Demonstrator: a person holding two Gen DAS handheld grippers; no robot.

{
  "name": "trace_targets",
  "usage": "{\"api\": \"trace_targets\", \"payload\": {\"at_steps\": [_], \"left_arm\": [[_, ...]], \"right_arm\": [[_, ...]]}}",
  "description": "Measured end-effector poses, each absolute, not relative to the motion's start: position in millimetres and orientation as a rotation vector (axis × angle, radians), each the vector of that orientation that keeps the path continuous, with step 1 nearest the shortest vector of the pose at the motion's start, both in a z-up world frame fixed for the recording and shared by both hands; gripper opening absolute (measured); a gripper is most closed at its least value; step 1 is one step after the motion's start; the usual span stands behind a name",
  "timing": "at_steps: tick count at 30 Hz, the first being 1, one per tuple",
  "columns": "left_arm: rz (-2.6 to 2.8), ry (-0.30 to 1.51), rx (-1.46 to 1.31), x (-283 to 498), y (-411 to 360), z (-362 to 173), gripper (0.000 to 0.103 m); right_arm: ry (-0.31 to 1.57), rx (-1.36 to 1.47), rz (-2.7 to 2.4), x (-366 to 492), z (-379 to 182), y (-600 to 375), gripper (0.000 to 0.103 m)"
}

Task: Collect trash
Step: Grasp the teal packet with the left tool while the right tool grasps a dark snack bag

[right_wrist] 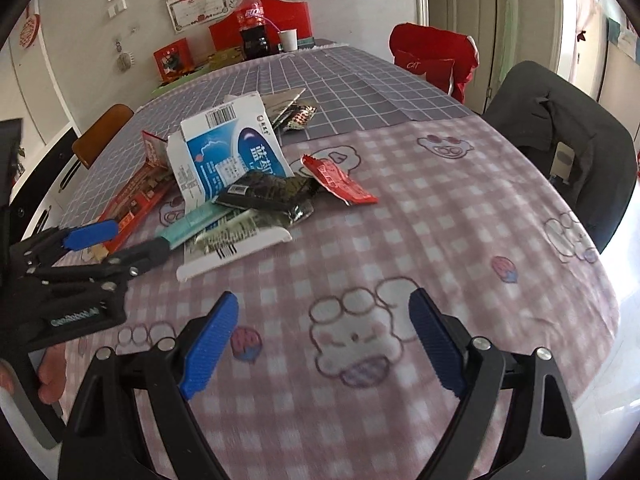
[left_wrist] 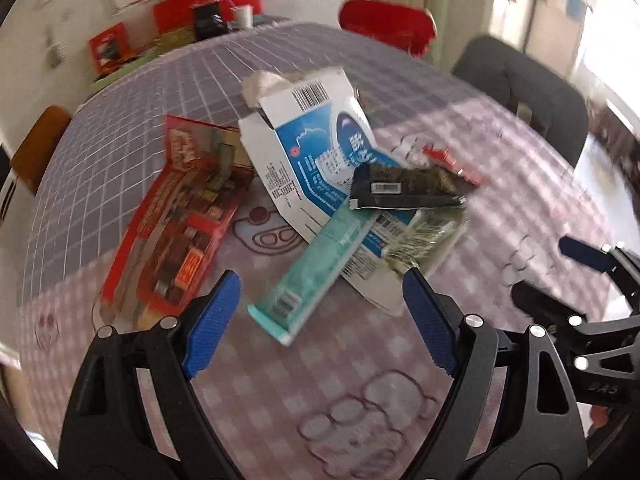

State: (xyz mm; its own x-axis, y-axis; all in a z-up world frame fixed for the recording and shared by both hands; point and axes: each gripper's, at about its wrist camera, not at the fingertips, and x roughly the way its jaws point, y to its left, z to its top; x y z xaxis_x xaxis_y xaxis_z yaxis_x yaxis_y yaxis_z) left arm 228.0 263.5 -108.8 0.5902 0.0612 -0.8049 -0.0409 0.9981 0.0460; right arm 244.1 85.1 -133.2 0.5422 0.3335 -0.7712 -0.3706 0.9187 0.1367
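- Trash heaped in one loose pile on the pink checked tablecloth (right_wrist: 420, 216), left of the table's middle in the right wrist view; heap overlaps itself, so lower pieces pinned by upper ones.
- Bottom layer: flattened blue-and-white carton (left_wrist: 308, 152), opened out flat. On it a dark wrapper (left_wrist: 400, 190), and slanting off its near edge a teal packet (left_wrist: 304, 276) (near end juts toward the tongs, probably the easiest first grab).
- Red printed package (left_wrist: 172, 232) flat beside the carton on the left, touching or nearly touching it; cannot tell which.
- Small red wrapper (right_wrist: 340, 182) on the pile's right edge, just beside the dark wrapper; crumpled white paper (left_wrist: 262, 84) behind the carton.
- Left gripper (left_wrist: 320, 312): jaws spread wide, nothing between them, angled down at the near end of the teal packet. No contact seen.
- Right gripper (right_wrist: 324, 340): jaws likewise wide apart and empty, over bare cloth, well short of the pile.
- Both tongs held apart, presumably readied for thin flat pieces needing an edge pinch.
- No bin or bag visible in either view (destination unknown).
- Risk: lifting the carton first would likely spill the upper wrappers.
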Motion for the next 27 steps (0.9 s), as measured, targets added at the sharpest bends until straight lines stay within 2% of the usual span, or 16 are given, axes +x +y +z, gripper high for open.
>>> {"api": "trace_targets", "payload": {"at_steps": [6,9,10,11,13,17,20,27], "left_arm": [[0.041,0.983,0.145,255.4,260.9,-124.4,0.082],[0.003,0.983,0.138,259.1,263.8,-129.6,0.077],[-0.008,0.978,0.119,259.5,265.9,-129.3,0.068],[-0.019,0.977,0.104,261.0,266.8,-129.1,0.050],[-0.058,0.973,0.072,259.6,268.0,-129.5,0.035],[-0.056,0.986,0.051,256.9,268.6,-129.3,0.027],[-0.028,0.977,0.001,252.2,274.4,-125.1,0.014],[0.054,0.940,-0.108,234.6,284.2,-114.3,0.007]], "right_arm": [[0.927,-0.009,0.421,255.3,-140.9,97.0,0.086],[0.933,-0.012,0.423,260.3,-143.6,102.0,0.086],[0.933,-0.013,0.423,261.5,-144.1,102.8,0.086],[0.931,-0.019,0.425,263.9,-144.3,104.0,0.086],[0.929,-0.027,0.440,268.2,-143.4,105.4,0.086],[0.908,-0.054,0.500,283.6,-134.2,107.9,0.086],[0.880,-0.150,0.569,293.0,-126.2,119.0,0.086],[0.870,-0.321,0.728,308.4,-128.1,154.3,0.086]]}}
